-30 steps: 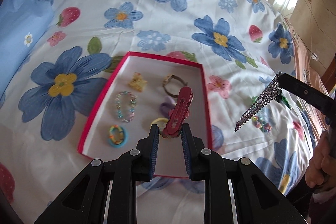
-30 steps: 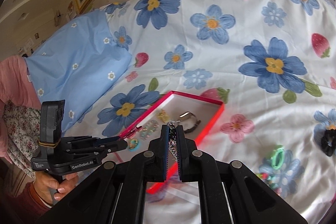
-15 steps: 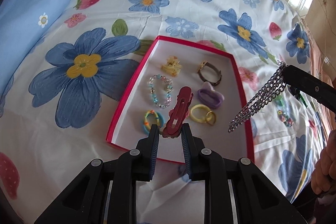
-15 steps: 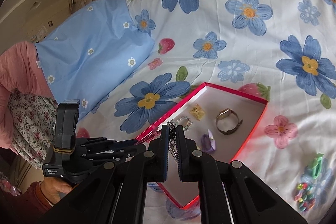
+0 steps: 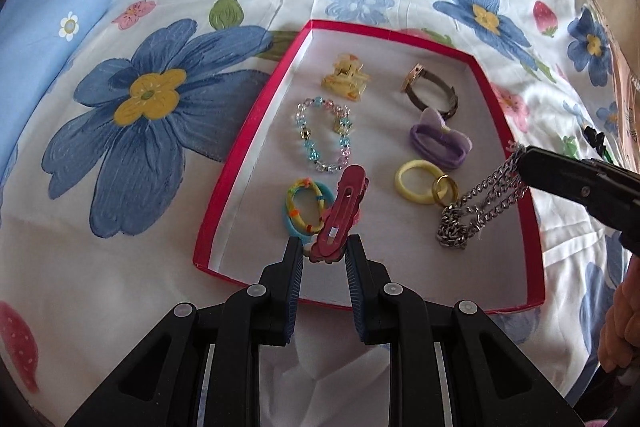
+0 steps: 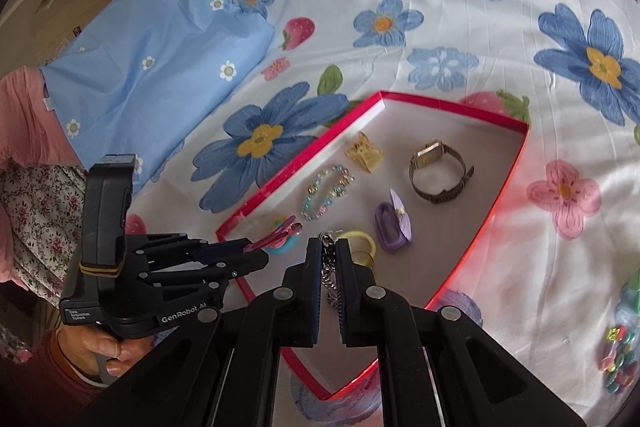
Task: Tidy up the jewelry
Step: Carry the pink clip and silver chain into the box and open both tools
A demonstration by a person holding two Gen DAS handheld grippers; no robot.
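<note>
A red-rimmed white tray (image 5: 256,131) (image 6: 512,183) lies on the flowered bedspread. Inside lie a yellow claw clip (image 5: 346,77), a watch (image 5: 430,95), a bead bracelet (image 5: 324,135), a purple hair tie (image 5: 438,141), a yellow ring with a gold ring (image 5: 424,183) and a multicoloured hair tie (image 5: 306,207). My left gripper (image 5: 324,253) is shut on a red hair clip (image 5: 340,213), low over the tray's near left part. My right gripper (image 6: 328,247) is shut on a silver chain (image 5: 472,211), whose lower end piles on the tray floor at the right.
A blue pillow (image 6: 152,63) lies at the left. Loose coloured hair accessories (image 6: 620,351) rest on the bedspread right of the tray. A person's hand (image 6: 100,351) holds the left gripper's handle; another hand (image 5: 620,327) shows at the right edge.
Both grippers have come down toward the tray, which now looks larger. The chain hung free in the air before; now its lower end rests on the tray floor.
</note>
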